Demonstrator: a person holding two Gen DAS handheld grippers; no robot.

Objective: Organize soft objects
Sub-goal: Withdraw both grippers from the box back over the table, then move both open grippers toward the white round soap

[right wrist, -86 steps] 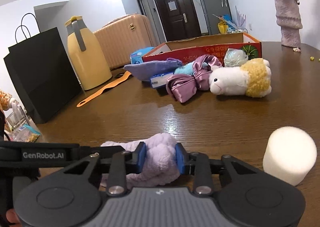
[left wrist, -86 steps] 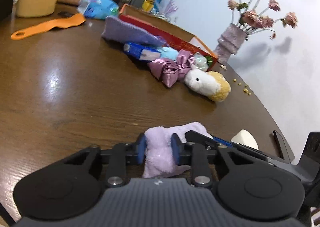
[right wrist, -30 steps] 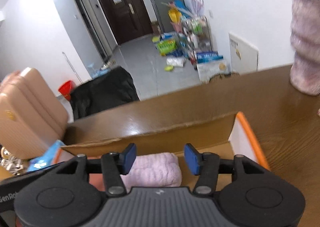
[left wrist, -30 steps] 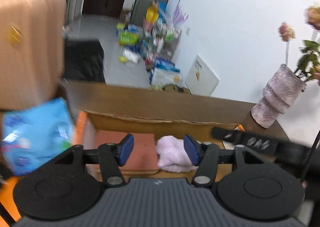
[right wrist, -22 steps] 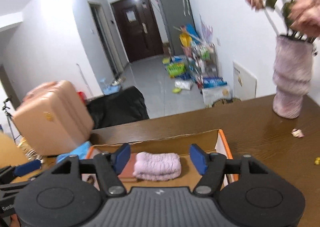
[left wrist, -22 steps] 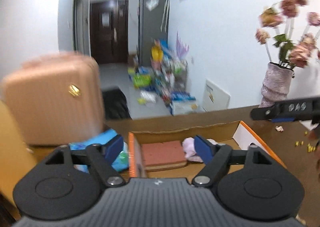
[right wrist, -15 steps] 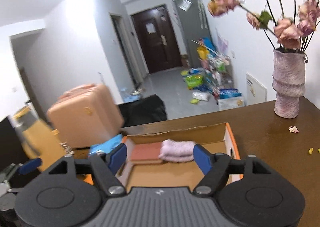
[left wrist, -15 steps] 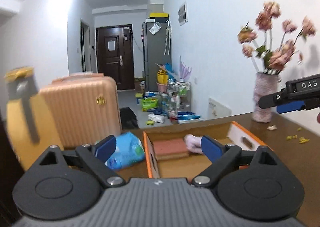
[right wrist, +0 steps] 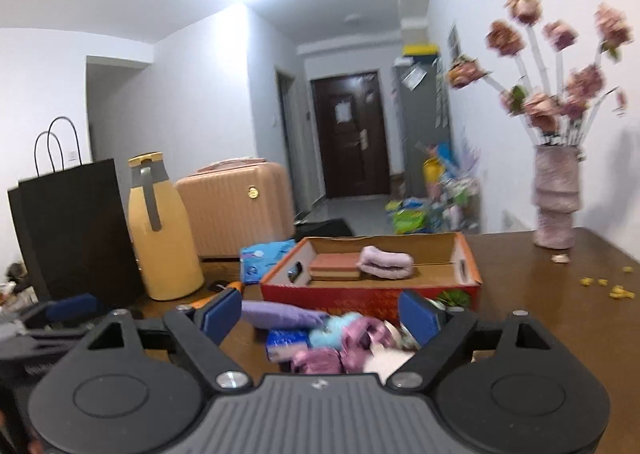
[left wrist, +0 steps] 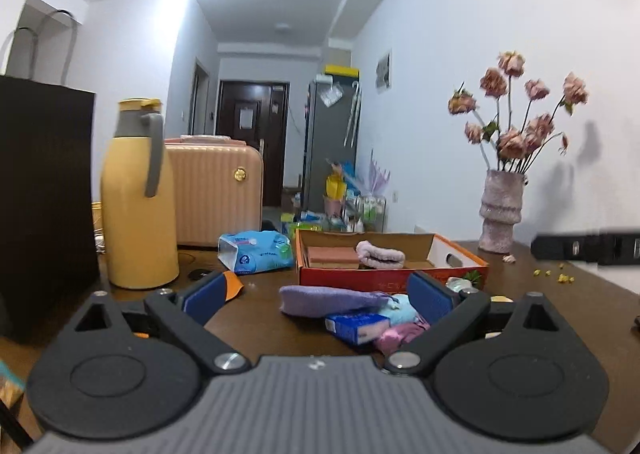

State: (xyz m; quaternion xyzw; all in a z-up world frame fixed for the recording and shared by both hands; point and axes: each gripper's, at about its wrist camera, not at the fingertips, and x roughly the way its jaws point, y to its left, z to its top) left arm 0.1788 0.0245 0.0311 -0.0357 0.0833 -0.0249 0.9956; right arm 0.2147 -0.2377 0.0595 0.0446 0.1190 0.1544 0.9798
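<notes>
**A:** What does the left wrist view give that the right one lacks?

**B:** At its right edge a blurred black bar juts in over the table; I can't tell what it is. The right wrist view shows more of the box: its whole red front wall, both end walls with hand slots, and the floor inside. It also shows the black bag whole with its handles, and a dark blue-padded thing, blurred, at its lower left.

**A:** Where is the towel?

**B:** The lilac towel lies rolled in the box, against the back wall, touching a reddish slab to its left. The left wrist view shows it too, partly hidden by the near wall.

**A:** And the fingers?

**B:** The left gripper has its jaws wide and still opening, nothing between the pads. The right gripper is the same: wide, opening, empty. The towel sits well beyond both, past the fingertips and above the gap in each view.

**A:** What lies closer?

**B:** A heap on the table in front of the box: a purple cloth, a blue packet, a pink satin bow, something turquoise. It lies just beyond the fingers and touches no pad. The right view adds a bit of white plush behind the right finger.

**A:** Around it?

**B:** A yellow jug, a pink suitcase, a blue wipes pack, and a vase of dried roses.
</notes>
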